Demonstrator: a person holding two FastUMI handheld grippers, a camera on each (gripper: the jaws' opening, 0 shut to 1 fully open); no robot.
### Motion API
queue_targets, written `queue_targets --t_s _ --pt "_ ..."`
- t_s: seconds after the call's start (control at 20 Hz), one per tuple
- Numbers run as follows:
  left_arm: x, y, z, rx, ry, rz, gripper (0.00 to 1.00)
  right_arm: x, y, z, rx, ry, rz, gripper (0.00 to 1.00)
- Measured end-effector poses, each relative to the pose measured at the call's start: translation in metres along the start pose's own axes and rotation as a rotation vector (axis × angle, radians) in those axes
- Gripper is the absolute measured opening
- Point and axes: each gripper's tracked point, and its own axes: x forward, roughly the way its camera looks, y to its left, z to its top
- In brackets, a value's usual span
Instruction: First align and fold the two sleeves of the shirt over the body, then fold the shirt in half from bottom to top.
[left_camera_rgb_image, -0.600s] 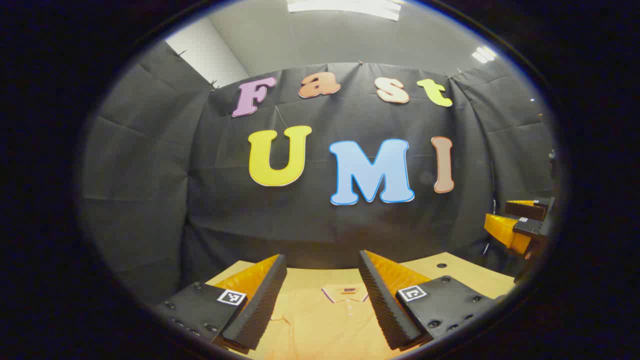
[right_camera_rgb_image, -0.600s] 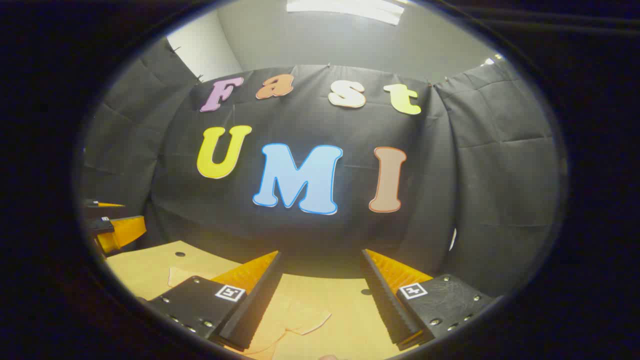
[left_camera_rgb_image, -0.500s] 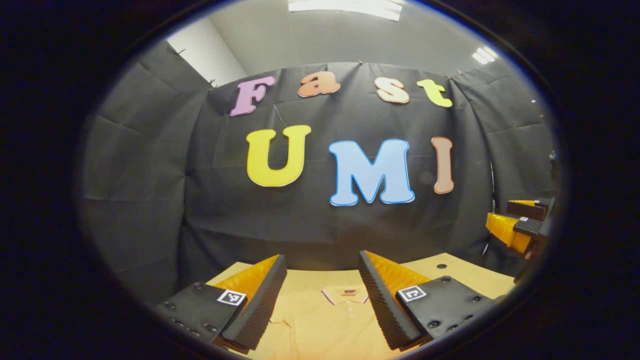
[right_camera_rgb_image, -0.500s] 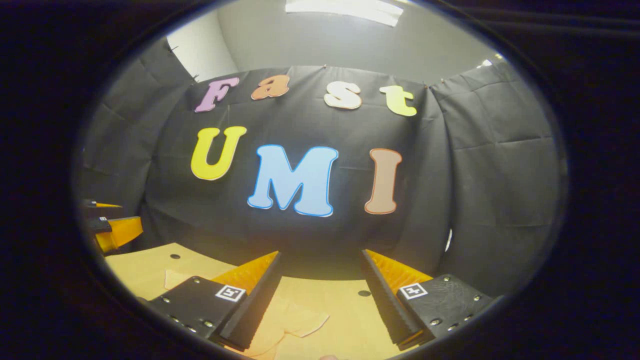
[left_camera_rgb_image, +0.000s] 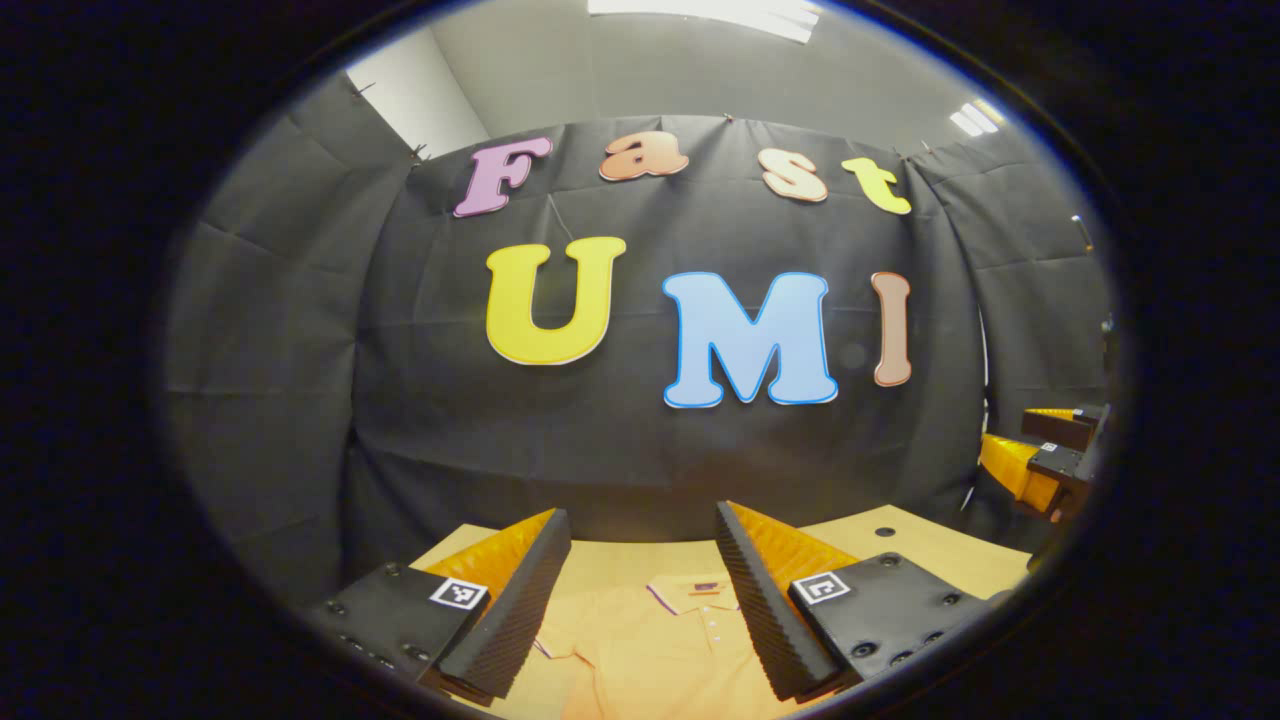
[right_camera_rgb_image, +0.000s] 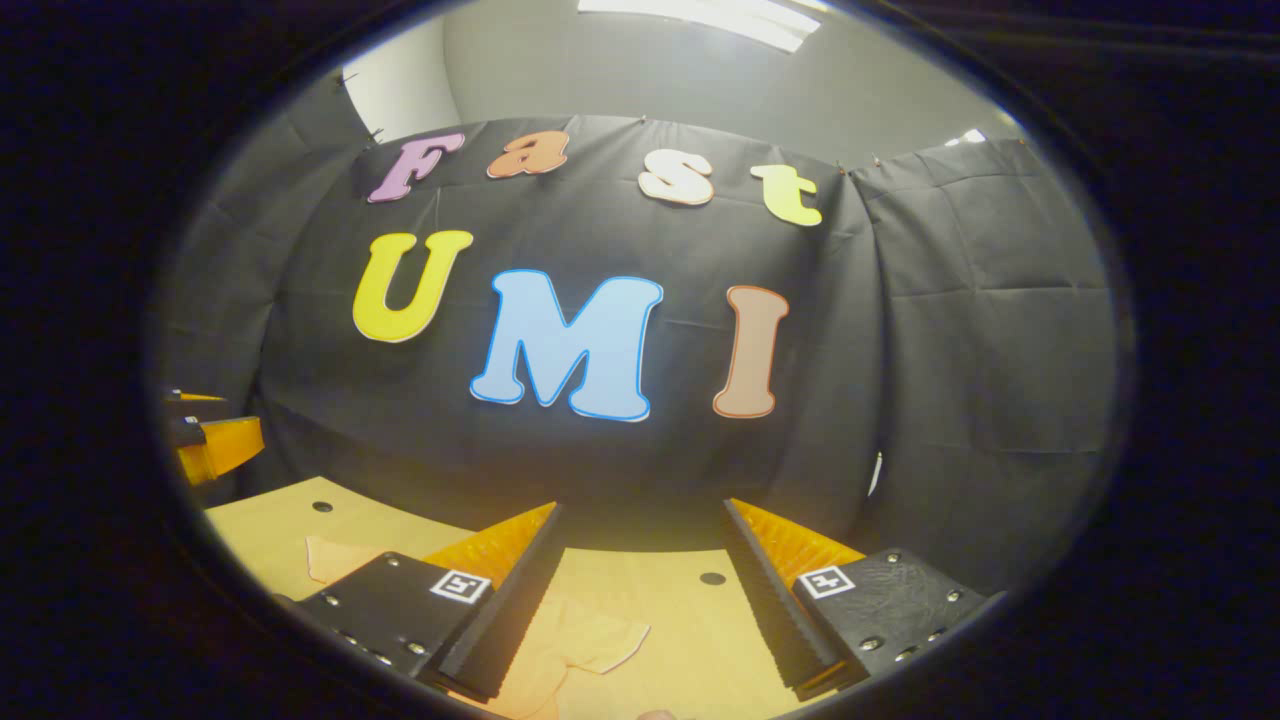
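Note:
An orange polo shirt (left_camera_rgb_image: 650, 650) lies flat on the wooden table (left_camera_rgb_image: 930, 550), its collar pointing toward the back wall. My left gripper (left_camera_rgb_image: 640, 530) hovers open above it, the collar showing between its fingers. In the right gripper view, one sleeve of the shirt (right_camera_rgb_image: 585, 640) lies spread on the table between the fingers of my open right gripper (right_camera_rgb_image: 640, 525), and the shirt's collar (right_camera_rgb_image: 335, 560) peeks out at the left. Neither gripper holds anything. The right gripper (left_camera_rgb_image: 1040, 455) shows at the right edge of the left gripper view, the left gripper (right_camera_rgb_image: 205, 440) at the left edge of the right gripper view.
The table (right_camera_rgb_image: 690, 610) has small round holes (right_camera_rgb_image: 712, 578) near its back edge. The black cloth wall (left_camera_rgb_image: 640, 440) hangs close behind the table. A strip light (left_camera_rgb_image: 710, 10) shines on the ceiling.
Both grippers have shifted slightly; the wall sits a little higher in both views and more of the shirt's left shoulder and of the sleeve shows between the fingers.

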Motion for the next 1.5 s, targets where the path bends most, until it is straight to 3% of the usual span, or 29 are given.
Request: queue_targets --t_s 0.45,1.5 --pt "0.006 0.005 -0.014 0.007 0.029 -0.006 0.96 0.015 0.016 -0.020 0.022 0.063 0.027 0.94" --pt "-0.008 0.028 -0.045 0.016 0.109 0.129 0.94 0.121 0.020 -0.231 0.066 0.550 0.114 0.97"
